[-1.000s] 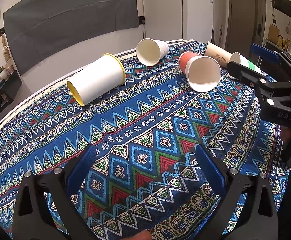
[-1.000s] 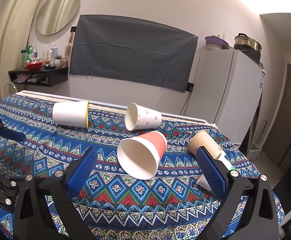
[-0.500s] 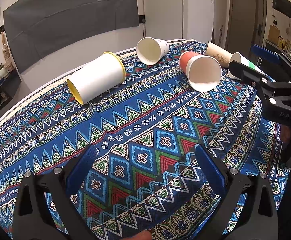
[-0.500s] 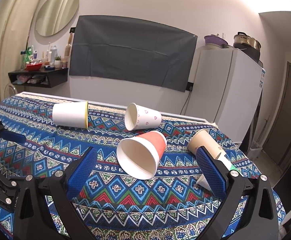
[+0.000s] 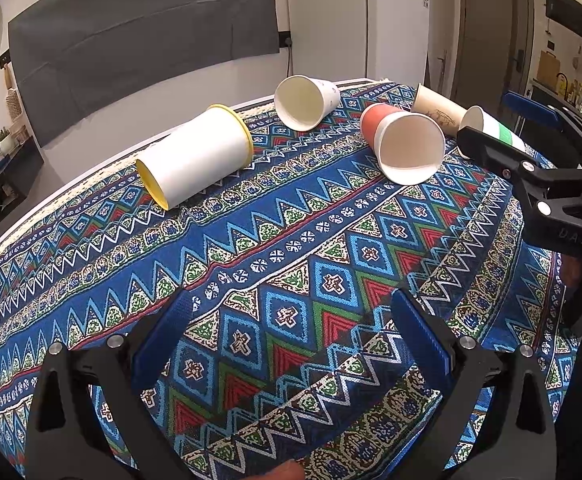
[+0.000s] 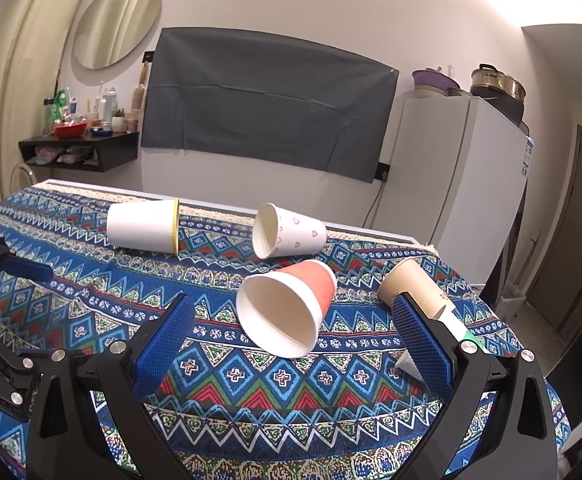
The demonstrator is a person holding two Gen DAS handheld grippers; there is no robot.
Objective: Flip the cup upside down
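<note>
Several paper cups lie on their sides on the patterned tablecloth (image 5: 291, 248). A white cup with yellow rim (image 5: 195, 158) (image 6: 143, 226) lies at the left. A white cup with hearts (image 5: 305, 102) (image 6: 287, 232) lies at the back. A red cup (image 5: 405, 146) (image 6: 287, 306) lies with its mouth toward me, straight ahead of my right gripper (image 6: 291, 344), which is open and empty. A tan cup (image 5: 437, 110) (image 6: 411, 286) and a green-striped cup (image 5: 491, 130) (image 6: 457, 326) lie at the right. My left gripper (image 5: 291, 340) is open and empty above the cloth.
A white fridge (image 6: 471, 184) stands behind the table's far right corner. A dark panel (image 6: 267, 104) hangs on the wall. A shelf with bottles (image 6: 79, 148) is at the left. The right gripper shows at the right edge of the left wrist view (image 5: 543, 168).
Both views have shifted very slightly; the cups lie as before and both grippers stay open.
</note>
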